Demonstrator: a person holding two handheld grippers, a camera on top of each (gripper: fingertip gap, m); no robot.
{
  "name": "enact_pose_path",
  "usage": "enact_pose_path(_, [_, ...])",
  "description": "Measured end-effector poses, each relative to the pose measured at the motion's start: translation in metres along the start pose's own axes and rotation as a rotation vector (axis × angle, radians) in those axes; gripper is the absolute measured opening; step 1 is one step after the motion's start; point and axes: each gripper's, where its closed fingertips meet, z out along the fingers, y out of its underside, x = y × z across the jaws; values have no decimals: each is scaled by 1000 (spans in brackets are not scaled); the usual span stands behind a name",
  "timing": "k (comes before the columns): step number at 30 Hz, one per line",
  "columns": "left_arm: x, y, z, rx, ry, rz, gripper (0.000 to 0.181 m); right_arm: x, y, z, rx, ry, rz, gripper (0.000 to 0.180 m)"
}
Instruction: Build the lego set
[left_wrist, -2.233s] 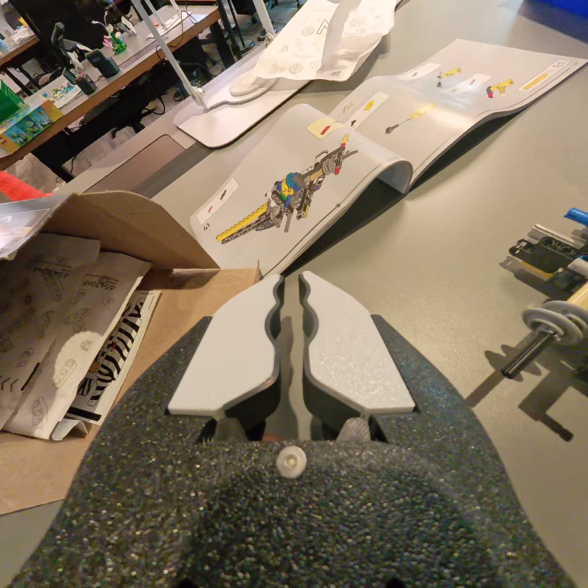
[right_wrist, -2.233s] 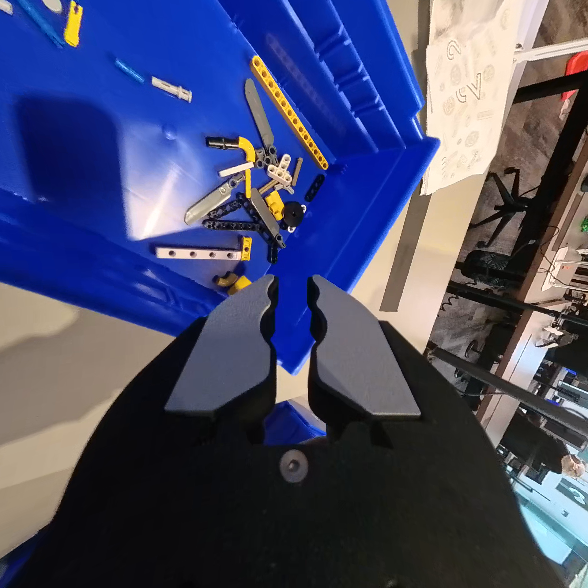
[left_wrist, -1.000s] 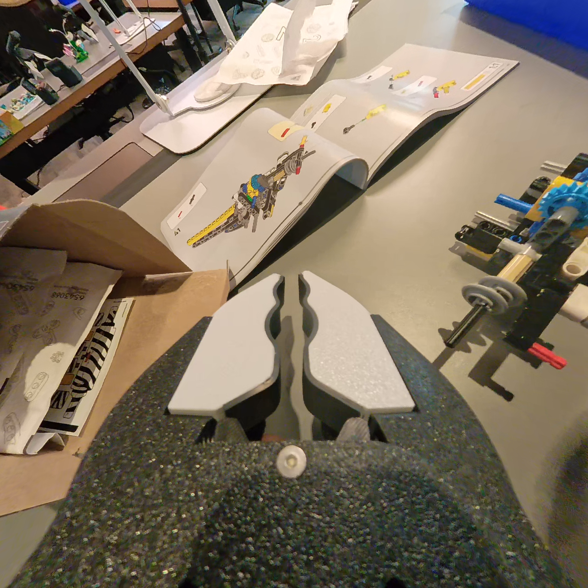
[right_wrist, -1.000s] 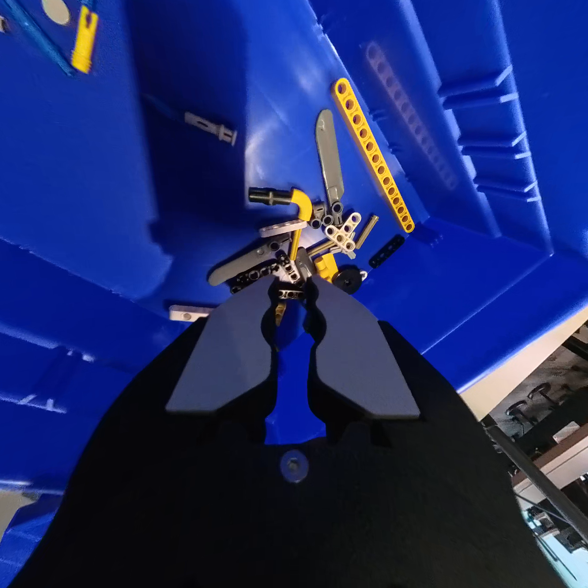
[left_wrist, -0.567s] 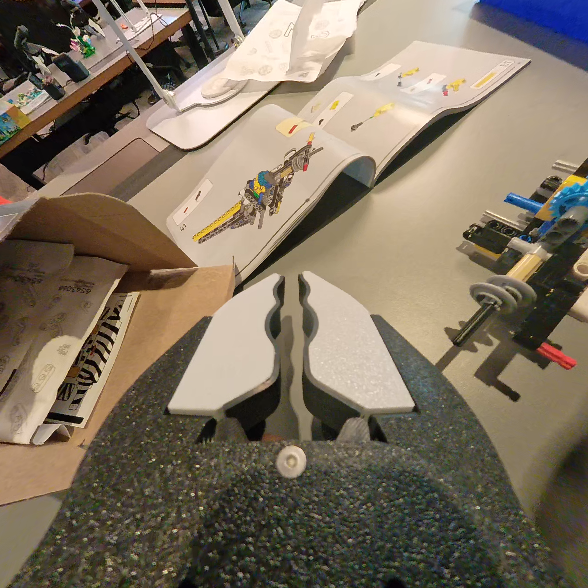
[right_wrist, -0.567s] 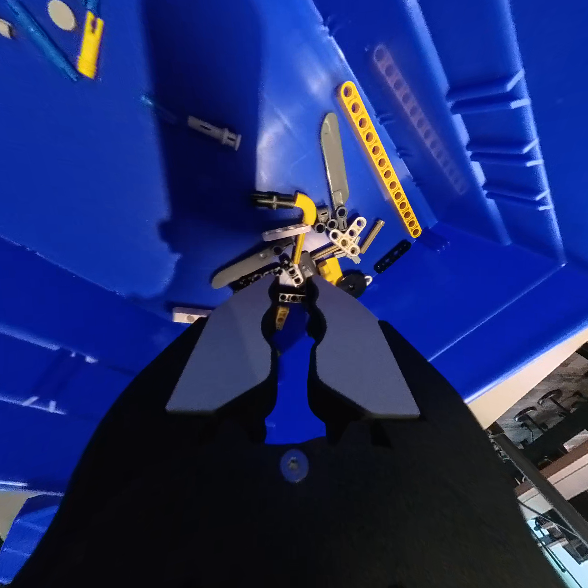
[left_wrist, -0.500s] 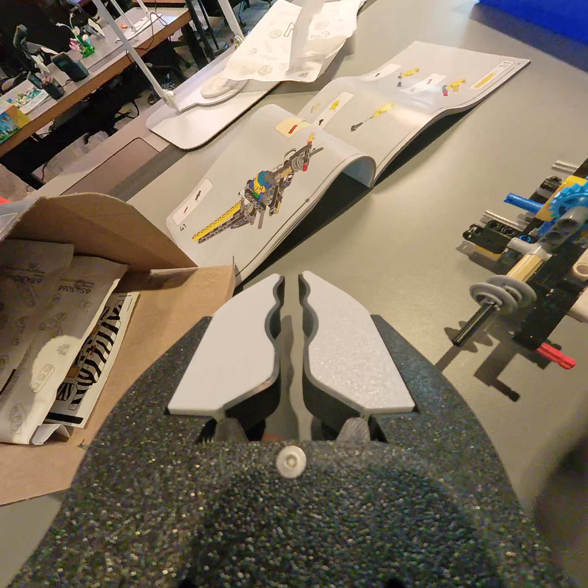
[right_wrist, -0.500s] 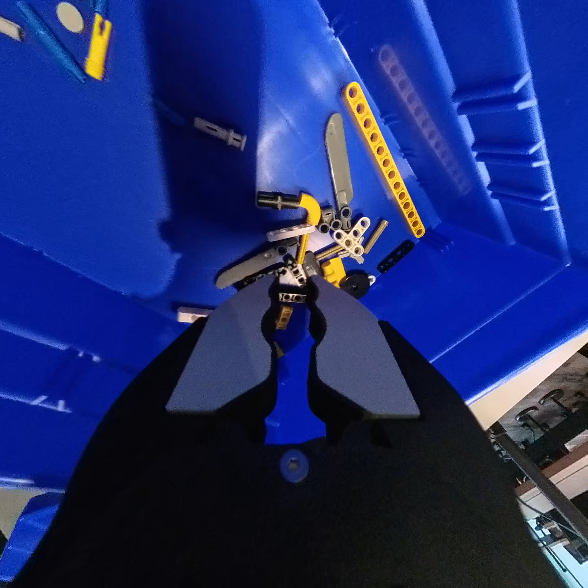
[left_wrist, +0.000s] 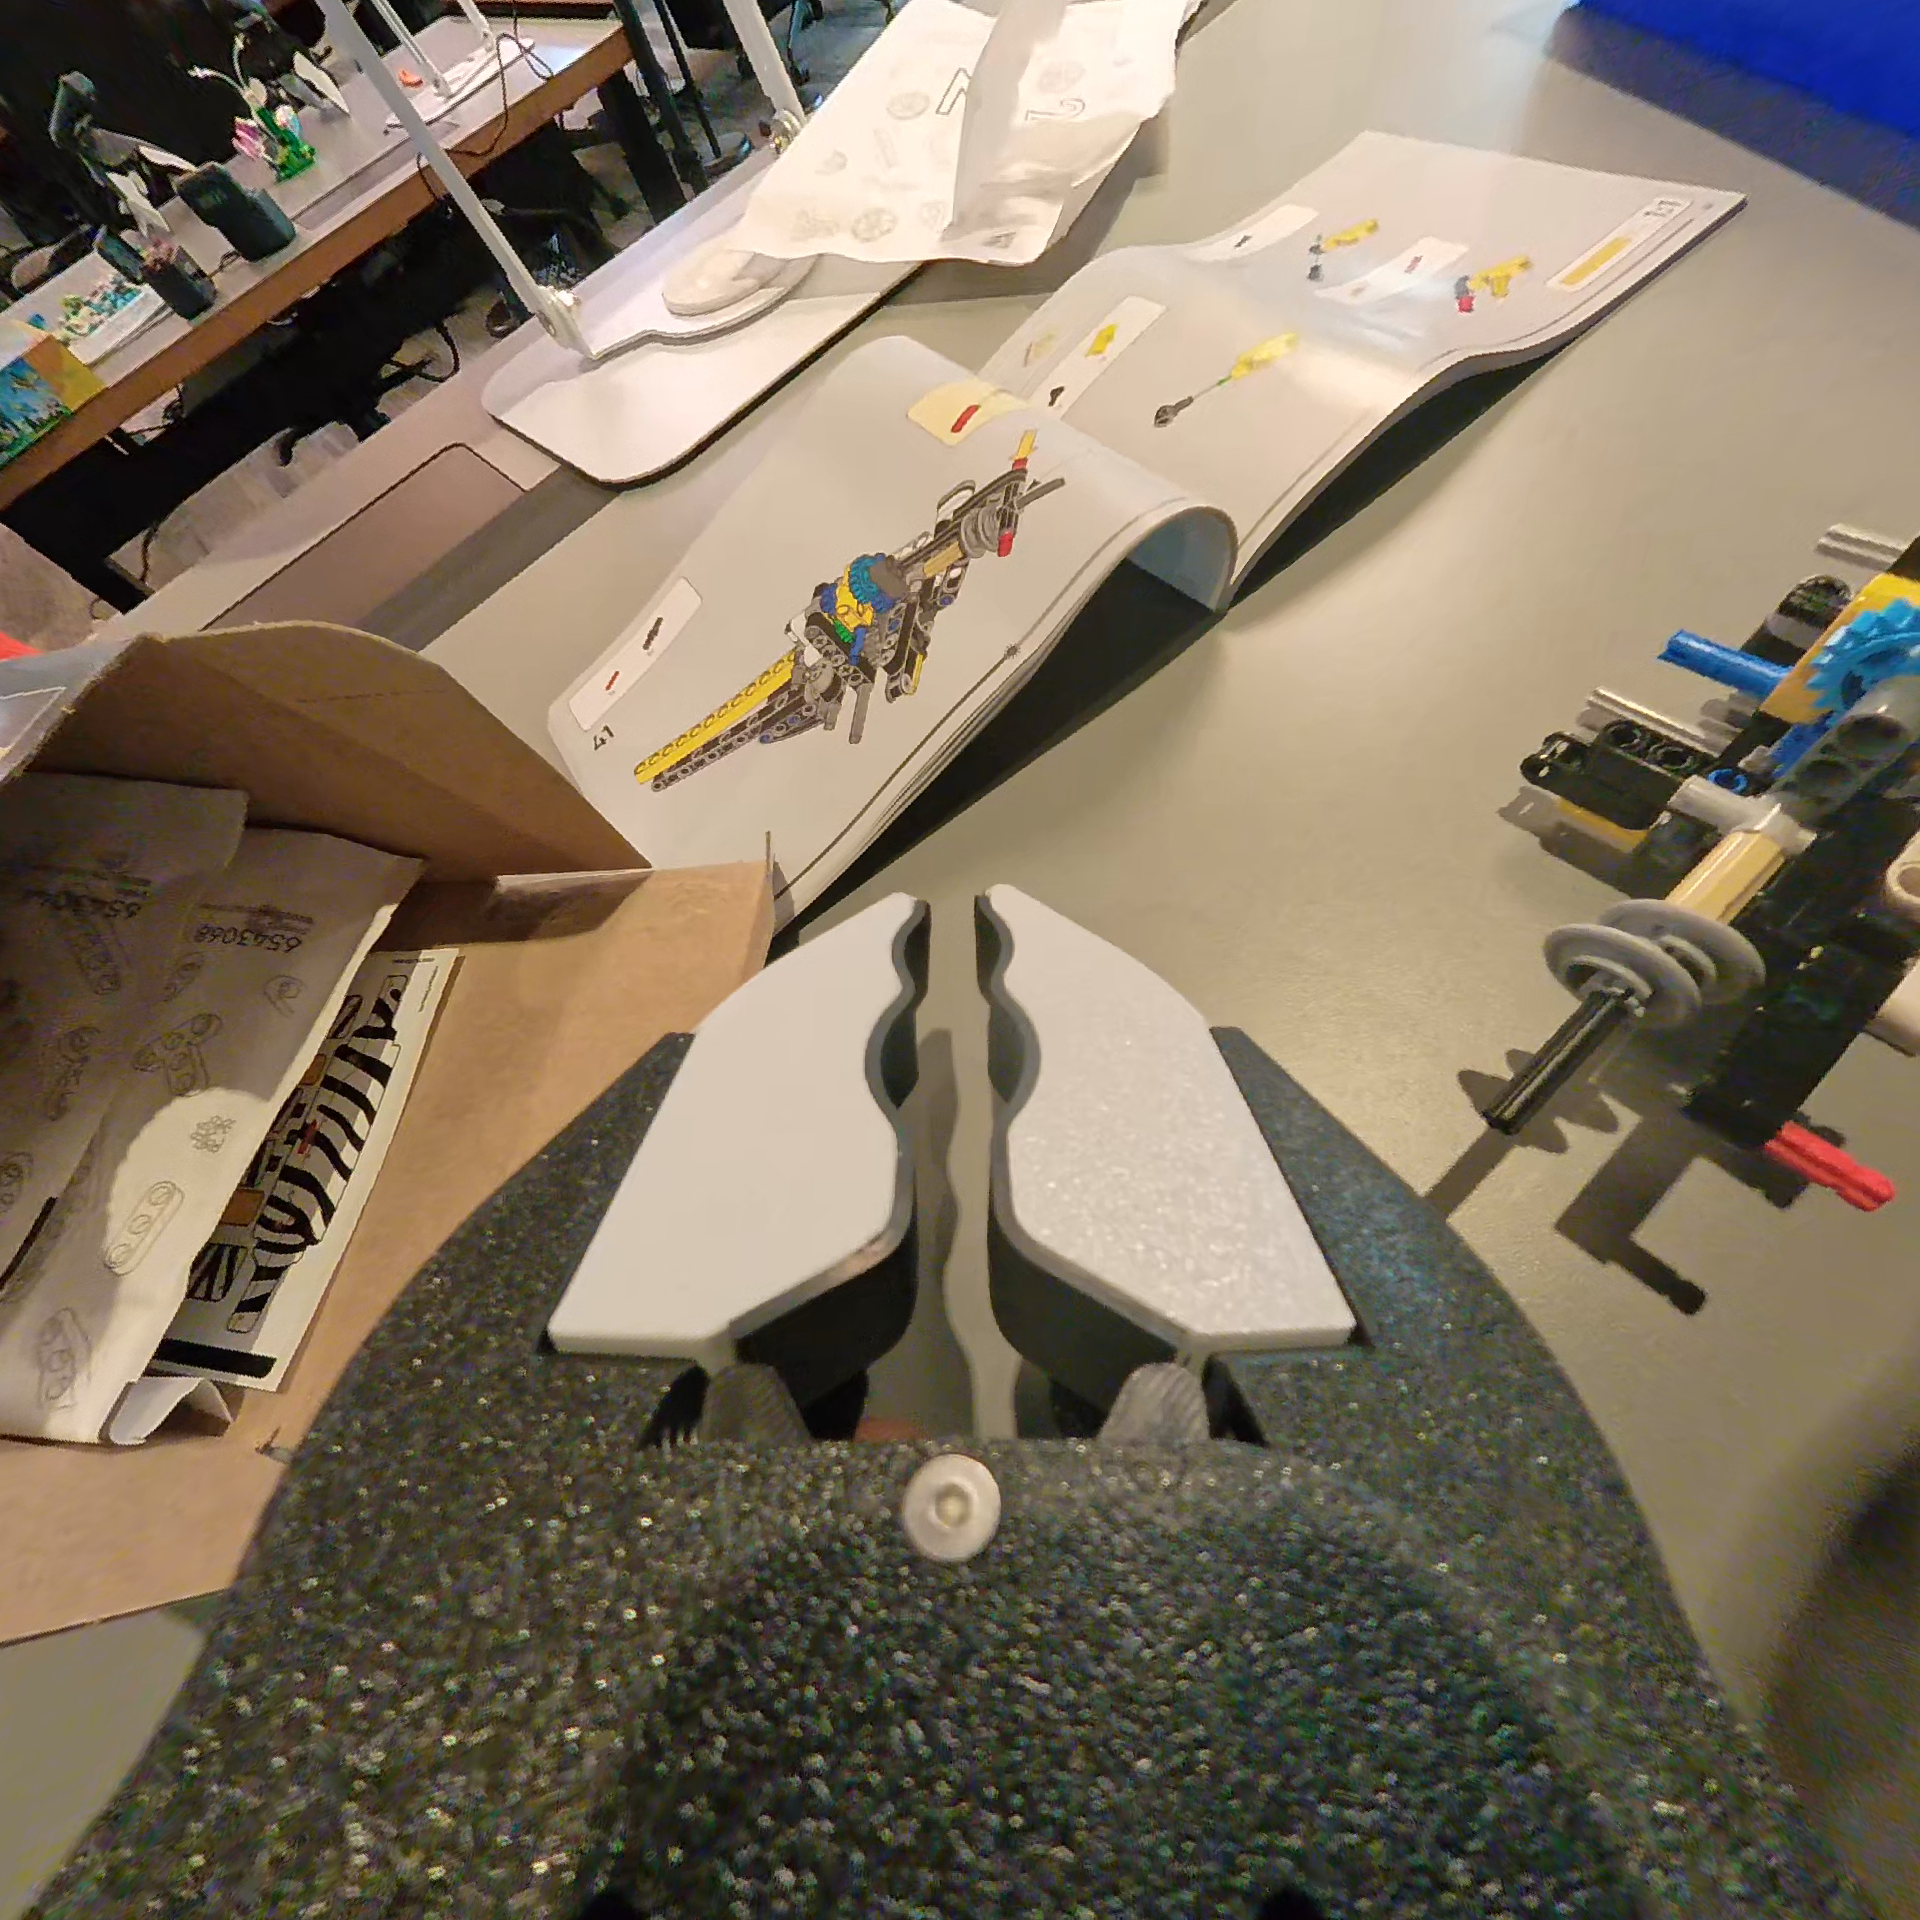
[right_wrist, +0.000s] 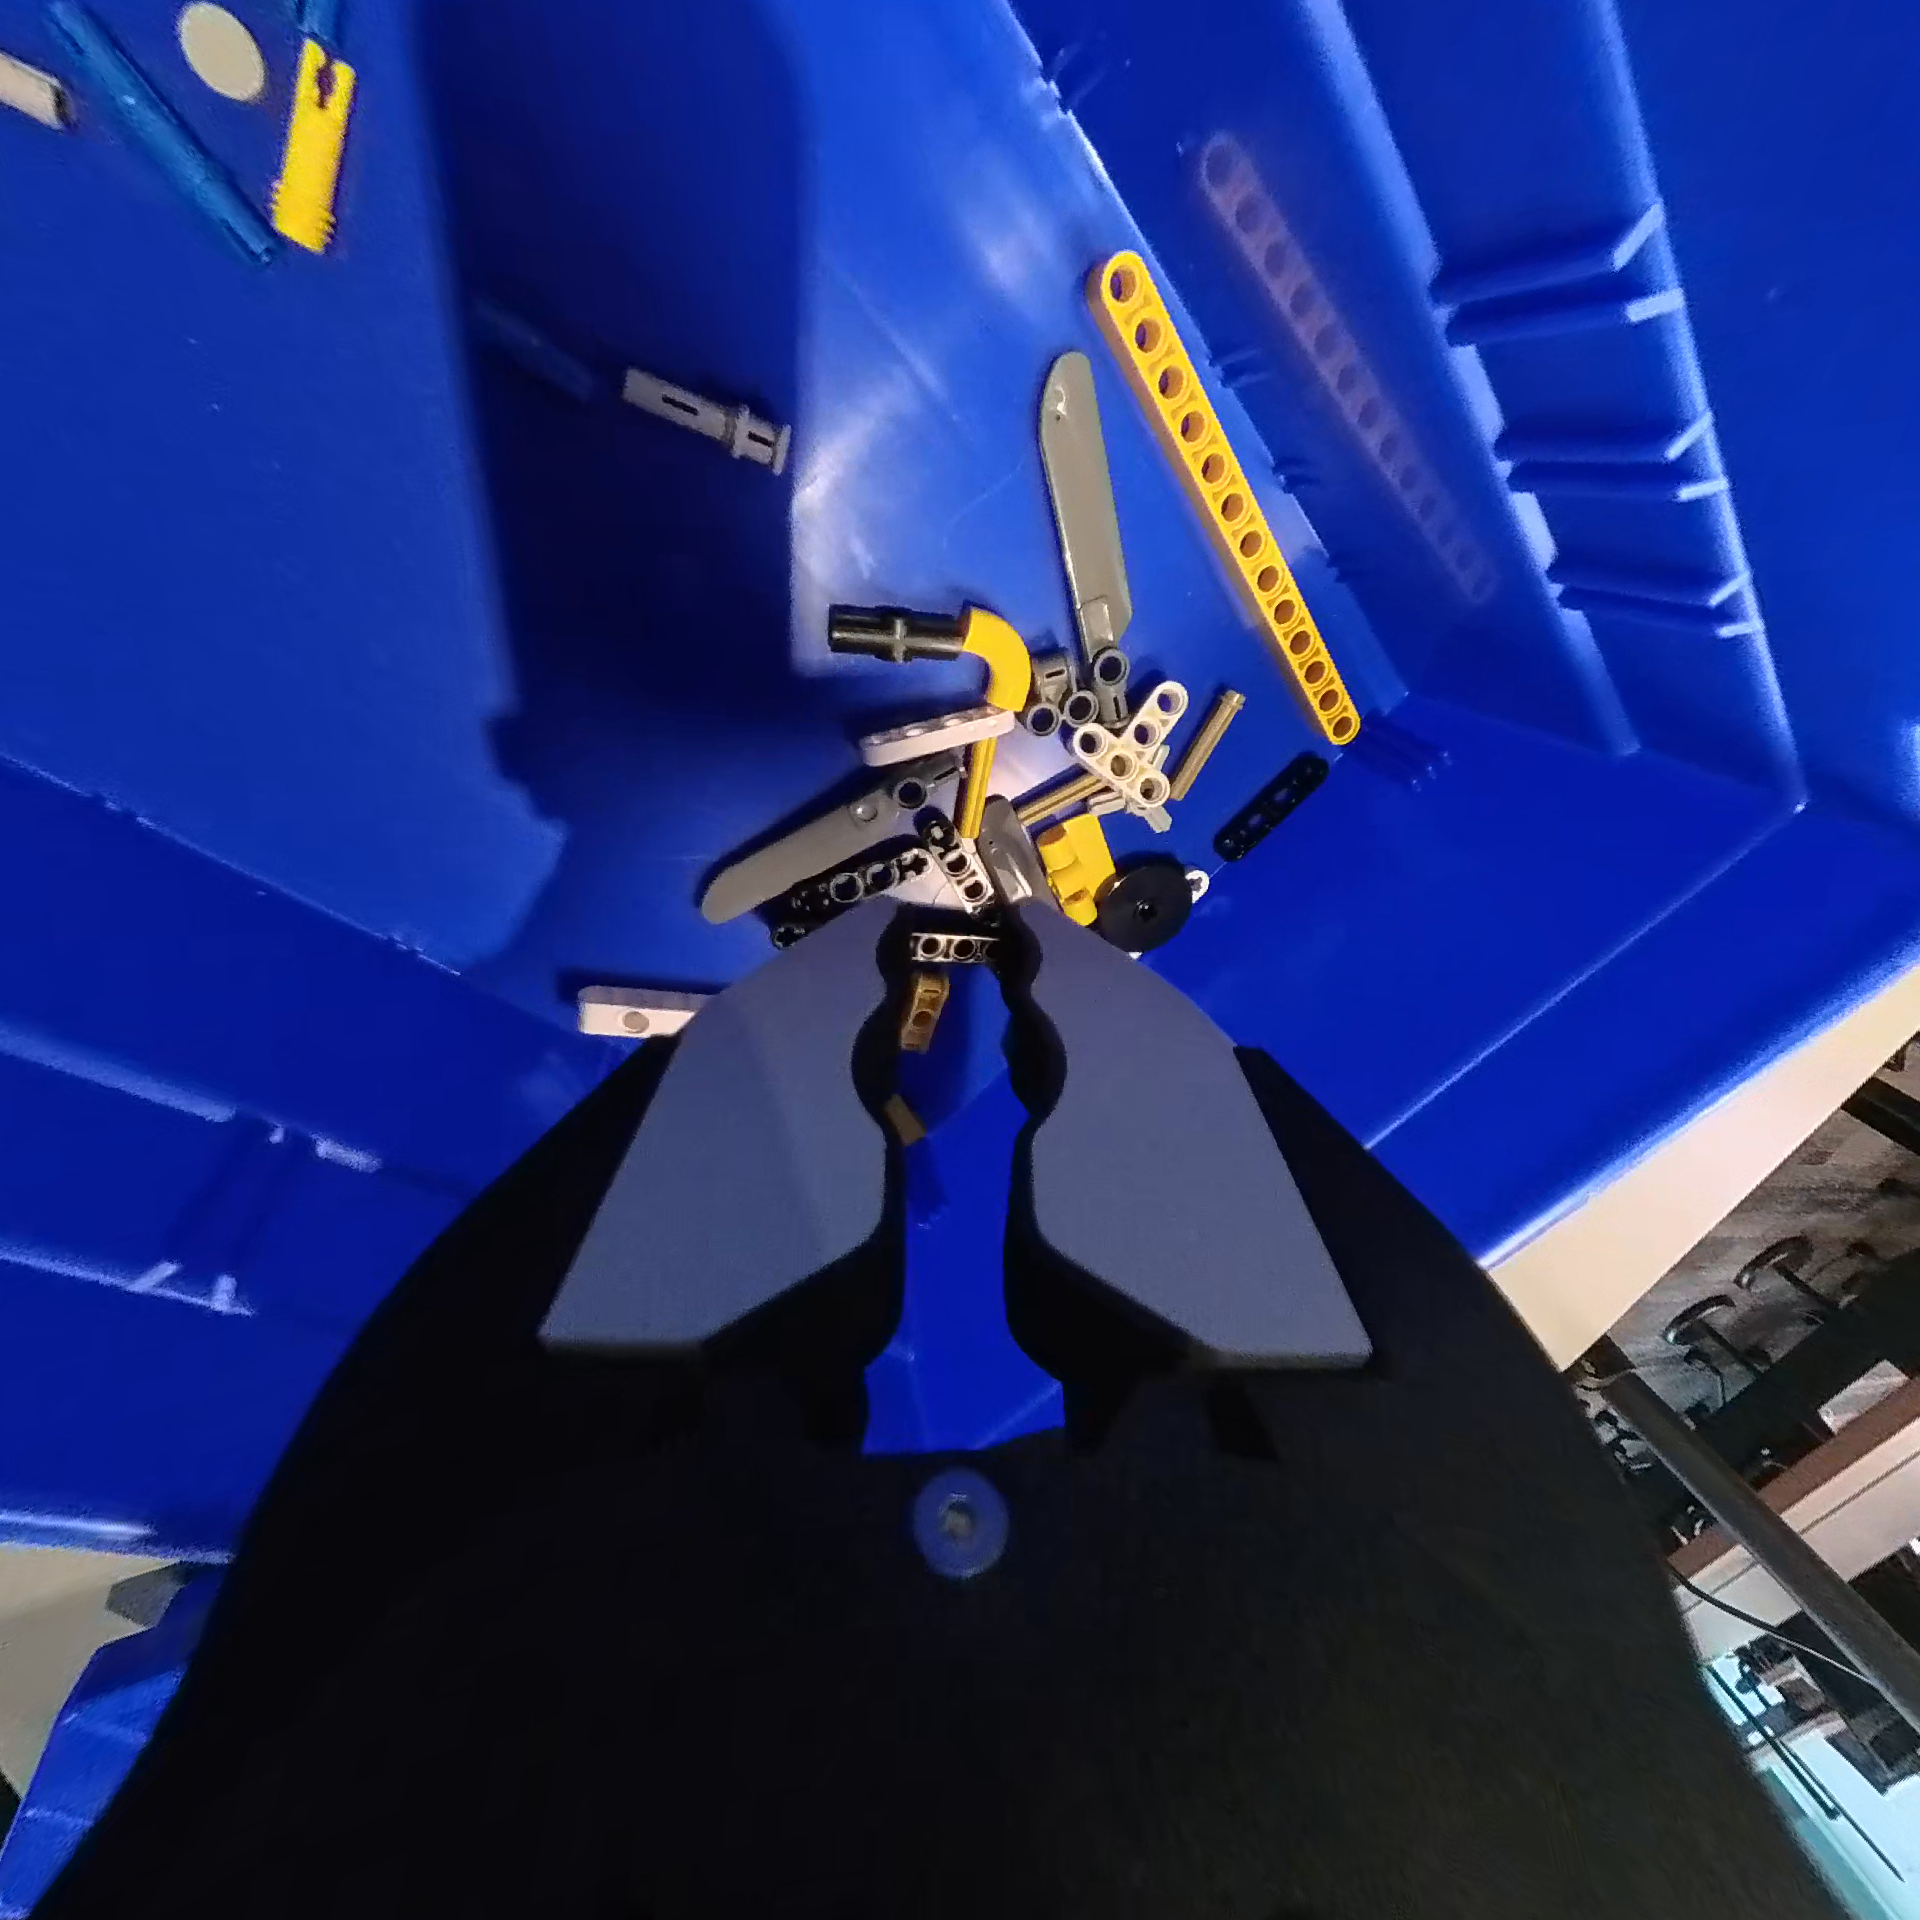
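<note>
Here the build stands partway: a partly assembled Technic model (left_wrist: 1756, 883), with a blue gear, grey discs on a black axle and a red pin, lies on the matte grey surface (left_wrist: 1195, 831) to the right of the open instruction booklet (left_wrist: 935, 582), whose glossy page pictures a longer yellow-and-black assembly, so much appears left to add. The left gripper (left_wrist: 951, 920), pale smooth fingers nearly together and holding nothing, hovers just below the booklet, beside a cardboard box (left_wrist: 312, 727) of paper bags. The right gripper (right_wrist: 951, 940) reaches into a glossy blue plastic bin (right_wrist: 1558, 935), its fingers pinching a short black holed beam (right_wrist: 954, 948) at the edge of the loose parts pile (right_wrist: 1039, 769), below a long yellow holed beam (right_wrist: 1226, 499).
</note>
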Motion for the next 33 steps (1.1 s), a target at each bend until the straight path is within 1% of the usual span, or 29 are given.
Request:
enact_pose_path(4, [-1, 0, 0, 2, -2, -6, 8, -1, 0, -1, 9, 9, 13, 16])
enact_pose_path(7, [-2, 0, 0, 4, -2, -9, 8, 2, -3, -8, 54, 44, 50, 16])
enact_pose_path(15, [-4, 0, 0, 3, -11, -15, 8, 25, -10, -43, 279, 216, 266, 20])
enact_pose_path(21, [-11, 0, 0, 9, -29, -57, 8, 18, -4, -50, 381, 224, 358, 25])
enact_pose_path(33, [-17, 5, 3, -29, -66, -73, 8, -8, 18, -75, 462, 305, 441, 25])
